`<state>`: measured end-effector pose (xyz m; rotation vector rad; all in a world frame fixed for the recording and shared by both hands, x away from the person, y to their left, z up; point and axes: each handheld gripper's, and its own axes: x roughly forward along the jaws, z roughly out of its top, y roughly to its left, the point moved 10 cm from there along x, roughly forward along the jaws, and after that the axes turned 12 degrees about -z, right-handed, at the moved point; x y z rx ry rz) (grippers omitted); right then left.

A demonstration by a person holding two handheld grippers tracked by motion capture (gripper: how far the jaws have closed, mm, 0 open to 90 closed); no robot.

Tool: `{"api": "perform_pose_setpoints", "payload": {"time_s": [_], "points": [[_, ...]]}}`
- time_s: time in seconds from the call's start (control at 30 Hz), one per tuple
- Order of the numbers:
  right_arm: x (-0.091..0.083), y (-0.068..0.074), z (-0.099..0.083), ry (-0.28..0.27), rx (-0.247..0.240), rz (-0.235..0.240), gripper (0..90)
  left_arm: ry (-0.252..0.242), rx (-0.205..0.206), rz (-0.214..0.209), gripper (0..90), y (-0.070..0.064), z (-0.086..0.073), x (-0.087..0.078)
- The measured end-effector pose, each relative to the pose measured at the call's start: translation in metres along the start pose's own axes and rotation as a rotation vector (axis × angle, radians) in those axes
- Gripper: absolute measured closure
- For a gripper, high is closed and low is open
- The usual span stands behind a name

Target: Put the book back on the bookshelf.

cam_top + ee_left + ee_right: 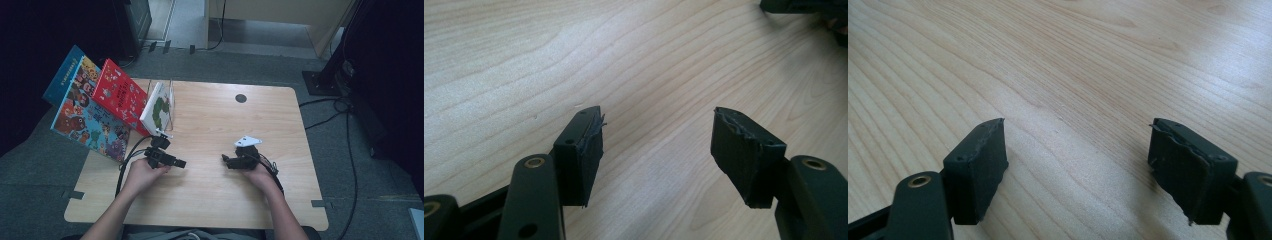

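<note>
Several picture books lean in a wire rack at the table's back left: a blue-spined monster book (85, 117), a red book (119, 95) and a white book with green art (158, 107). My left gripper (181, 163) rests low on the wooden table (220, 200) just in front of the rack, pointing right. In the left gripper view my left gripper (656, 145) is open over bare wood. My right gripper (226, 160) lies near the table's middle, pointing left toward the other. In the right gripper view my right gripper (1075, 165) is open, nothing between its jaws.
A dark round grommet (241, 98) is set in the table near its back edge. Black cables (325, 120) run across the grey floor at the right, beside a dark stand base (325, 80). The other gripper's dark tip (804, 7) shows at the top right of the left gripper view.
</note>
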<state>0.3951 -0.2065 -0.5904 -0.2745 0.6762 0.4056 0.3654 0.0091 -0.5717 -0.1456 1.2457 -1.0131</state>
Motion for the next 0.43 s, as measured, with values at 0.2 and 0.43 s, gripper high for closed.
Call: {"api": "perform_pose_setpoints", "payload": {"time_s": [0.2, 0.43], "points": [[-0.0012, 0.0026, -0.0010, 0.002, -0.005, 0.008, 22.0, -0.036, 0.034, -0.005, 39.2, 0.0021, -0.0001, -0.0009], [-0.0012, 0.0030, -0.0010, 0.001, -0.007, 0.010, 21.8, -0.054, 0.065, 0.006, 37.8, 0.0010, -0.0009, 0.0004]]}}
